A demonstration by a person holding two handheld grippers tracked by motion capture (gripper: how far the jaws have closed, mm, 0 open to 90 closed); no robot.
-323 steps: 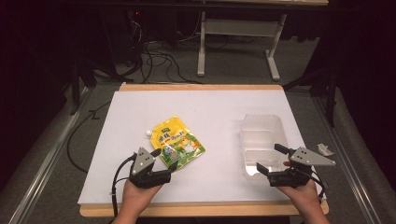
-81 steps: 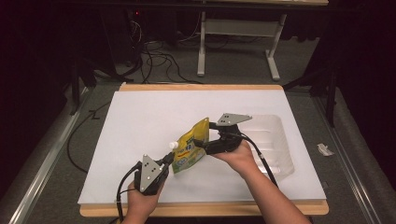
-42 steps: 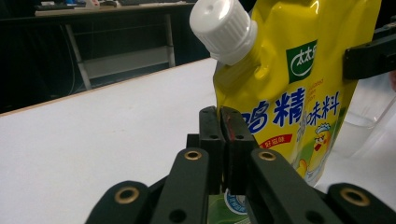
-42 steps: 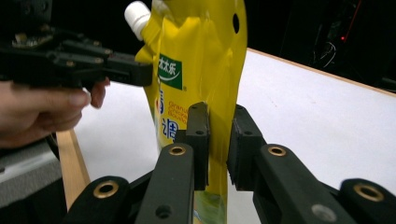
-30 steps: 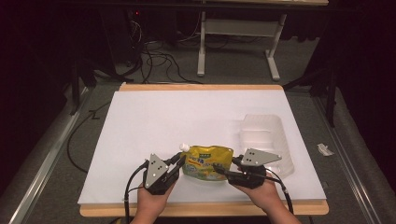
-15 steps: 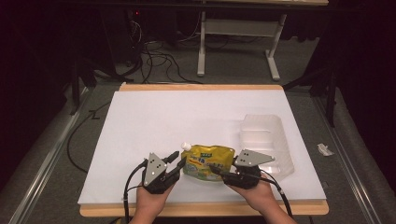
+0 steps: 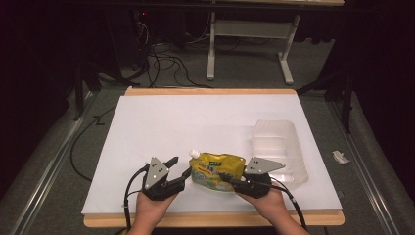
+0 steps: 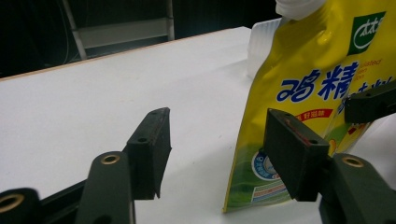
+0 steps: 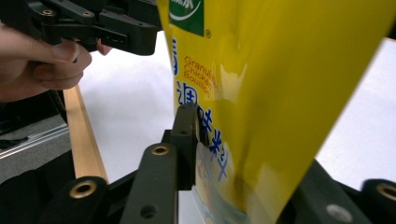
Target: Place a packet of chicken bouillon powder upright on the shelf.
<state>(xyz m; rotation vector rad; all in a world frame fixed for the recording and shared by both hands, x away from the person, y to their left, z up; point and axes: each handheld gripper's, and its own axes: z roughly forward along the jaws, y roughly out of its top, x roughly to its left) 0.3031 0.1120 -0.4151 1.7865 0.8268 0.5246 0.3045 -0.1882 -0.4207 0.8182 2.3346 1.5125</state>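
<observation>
Pouch handed across: our right claw grips it, our left claw has let go.

A second ago our left claw (image 7: pixel 180 168) was closing in on the yellow pouch (image 7: pixel 215 169); now its jaws stand spread, one just beside the pouch's edge and none pinching it. Our right claw (image 7: pixel 226 177) is clamped on the pouch's lower part and holds it tilted near the counter's (image 7: pixel 186 122) front edge, white spout (image 7: pixel 194 153) up and to the left. The clear tray (image 7: pixel 281 152) waits just to the right, so we judge the pouch is headed there next.
</observation>
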